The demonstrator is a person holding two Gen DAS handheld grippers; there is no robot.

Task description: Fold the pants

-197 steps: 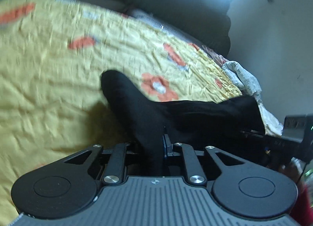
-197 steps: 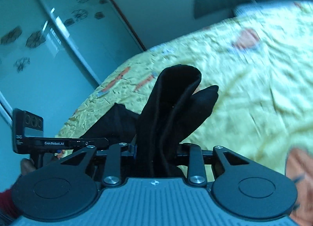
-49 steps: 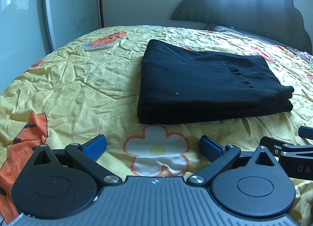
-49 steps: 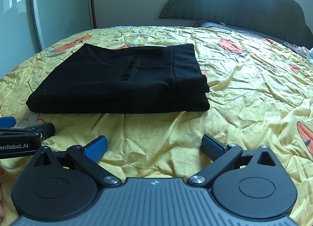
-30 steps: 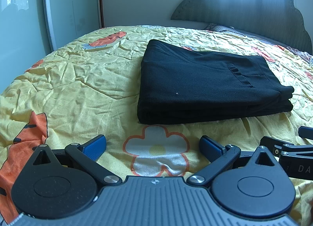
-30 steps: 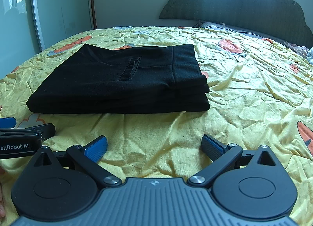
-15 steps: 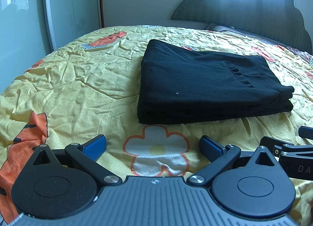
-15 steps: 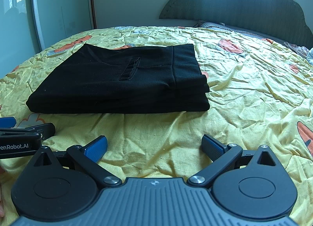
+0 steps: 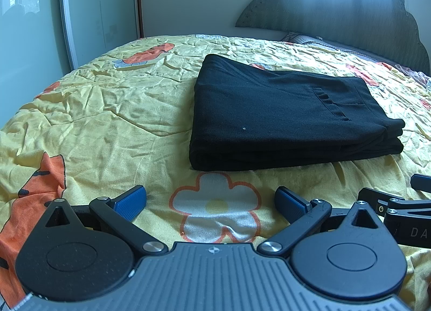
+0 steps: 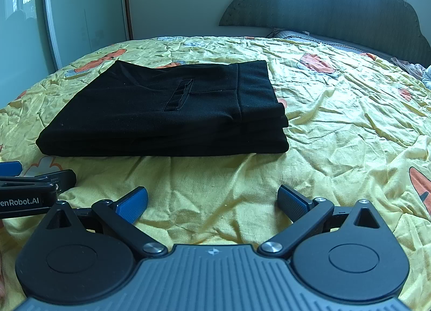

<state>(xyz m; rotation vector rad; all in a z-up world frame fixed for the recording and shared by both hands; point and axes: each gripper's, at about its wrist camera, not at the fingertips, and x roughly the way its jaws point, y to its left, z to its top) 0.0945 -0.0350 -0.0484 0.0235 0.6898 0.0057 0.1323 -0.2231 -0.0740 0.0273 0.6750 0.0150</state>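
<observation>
The black pants (image 9: 282, 114) lie folded in a flat rectangular stack on the yellow flowered bedspread (image 9: 107, 111); they also show in the right wrist view (image 10: 167, 111). My left gripper (image 9: 210, 200) is open and empty, resting low on the bedspread short of the stack's near edge. My right gripper (image 10: 212, 200) is open and empty too, just short of the stack. Each gripper shows at the edge of the other's view, the right one (image 9: 398, 203) and the left one (image 10: 32, 187).
A dark padded headboard (image 10: 336, 6) stands at the far end of the bed. A mirrored wardrobe door (image 9: 99, 12) stands at the left. Pillows and loose cloth (image 10: 414, 68) lie at the far right.
Both grippers held the black pants shut 6.6 s ago; now the pants lie folded and both grippers are open. Nothing has moved over the last 1.6 s.
</observation>
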